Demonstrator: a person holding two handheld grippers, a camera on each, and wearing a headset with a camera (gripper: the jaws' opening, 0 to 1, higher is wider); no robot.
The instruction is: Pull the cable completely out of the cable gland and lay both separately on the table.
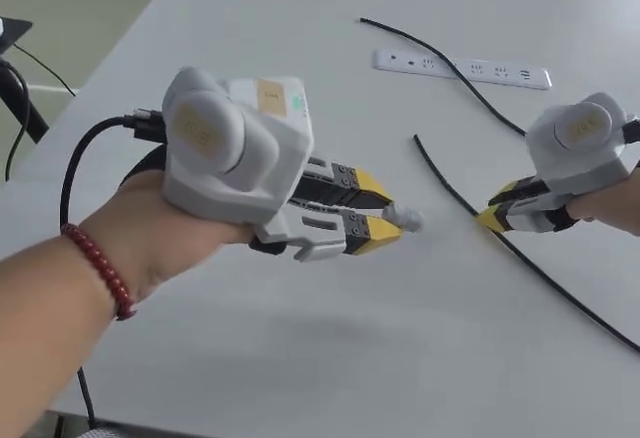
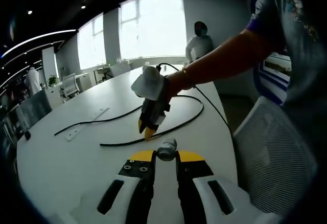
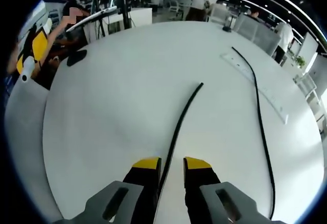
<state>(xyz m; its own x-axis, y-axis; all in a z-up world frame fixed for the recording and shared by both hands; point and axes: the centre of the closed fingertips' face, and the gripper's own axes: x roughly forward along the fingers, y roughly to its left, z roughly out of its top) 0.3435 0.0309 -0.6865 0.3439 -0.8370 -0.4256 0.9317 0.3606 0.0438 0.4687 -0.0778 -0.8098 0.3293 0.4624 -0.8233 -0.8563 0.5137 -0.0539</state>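
The left gripper (image 1: 390, 216) is held above the white surface (image 1: 300, 358) with its yellow-tipped jaws closed on a small grey cable gland (image 1: 405, 220). The gland sticks out just past the tips and is off the surface. From the left gripper view the gland sits squarely between the two tips, with no cable running out of it.

Off to the right, the right gripper (image 1: 492, 216) is down low at the black cable (image 1: 450, 190). Its jaws stand a little apart, astride the cable, and the gap is wider than the cable itself. In the right gripper view the cable lies flat on the surface, running forward from between the jaws to a free end out ahead. The gland and the cable are well apart.

Further back on the surface lies a white power strip (image 1: 460, 68), with a second black cord (image 1: 490, 108) curving across it. The hand holding the left gripper has a string of red beads (image 1: 100, 268) around its wrist.
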